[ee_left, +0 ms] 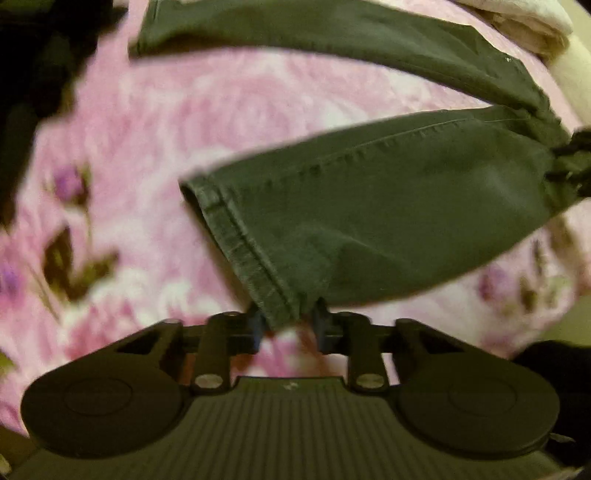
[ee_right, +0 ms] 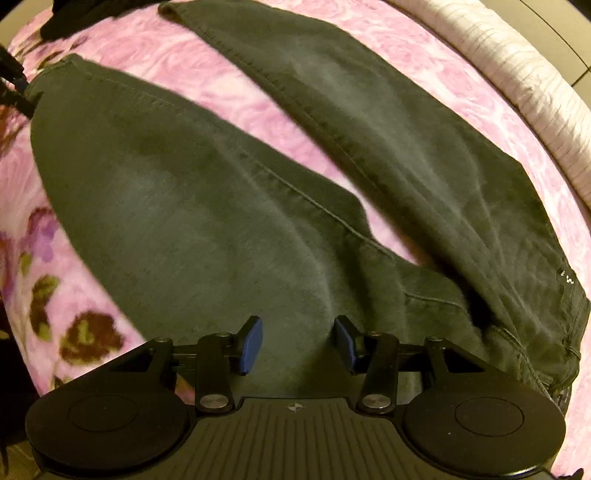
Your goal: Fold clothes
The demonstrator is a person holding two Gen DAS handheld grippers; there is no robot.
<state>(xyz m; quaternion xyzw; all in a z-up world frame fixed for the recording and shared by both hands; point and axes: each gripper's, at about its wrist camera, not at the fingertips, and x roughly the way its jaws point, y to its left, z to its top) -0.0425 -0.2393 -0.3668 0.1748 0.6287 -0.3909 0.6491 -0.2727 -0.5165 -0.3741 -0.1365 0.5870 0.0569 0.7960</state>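
Two trouser legs of one pair of dark green trousers (ee_right: 229,206) lie spread apart in a V on a pink floral blanket (ee_left: 192,122), which covers what appears to be a bed. The left tool (ee_left: 290,326) has its jaws nearly together on the hem corner of the nearer leg (ee_left: 258,273), the cloth passing between the pads. The right tool (ee_right: 298,345) hovers over the upper part of the same leg near the crotch, jaws apart, nothing between them; contact with the cloth cannot be judged. The step in hand appears to be the first fold, leg onto leg. The next move calls for the right tool to close on the fabric below it, then both to carry the near leg across onto the far leg (ee_right: 424,147), seams aligned. Surroundings: a folded pale textile (ee_left: 524,22) beyond the trousers, a ribbed white cover (ee_right: 517,88) along the blanket's edge, and dark garments (ee_left: 40,66) at the far left.
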